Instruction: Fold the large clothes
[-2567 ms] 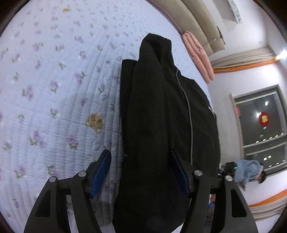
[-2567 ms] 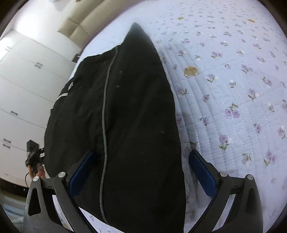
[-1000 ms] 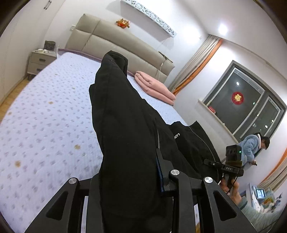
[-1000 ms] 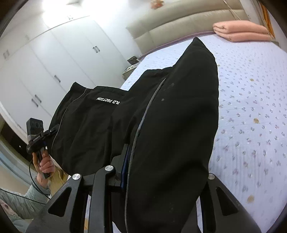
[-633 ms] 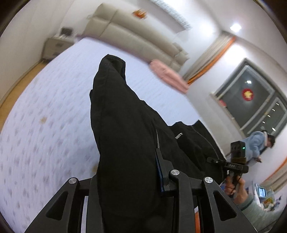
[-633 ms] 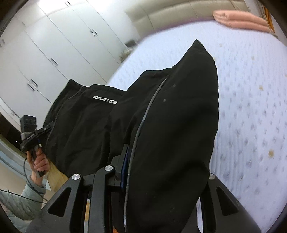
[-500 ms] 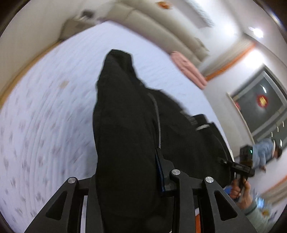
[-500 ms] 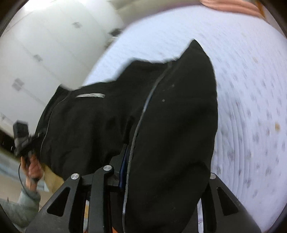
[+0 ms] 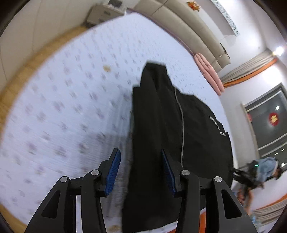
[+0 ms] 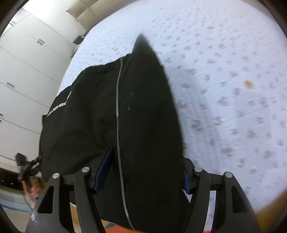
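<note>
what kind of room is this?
A bedroom, most likely: a bed with a floral quilt, a padded headboard, white wardrobes and a nightstand.

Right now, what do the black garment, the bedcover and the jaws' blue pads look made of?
Black garment: matte woven fabric, probably synthetic; drapes softly, grey piping.
Bedcover: quilted cloth; stitched lines, purple floral print, dull finish.
Blue pads: likely ribbed rubber or plastic; fine ridges show.

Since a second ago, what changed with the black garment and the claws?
Both claws let go: the left claw and right claw had pinched the black garment and lifted it; now their jaws are opening, cloth loose between them, and the garment is lowered onto the bed. The pink blanket stayed put.
</note>
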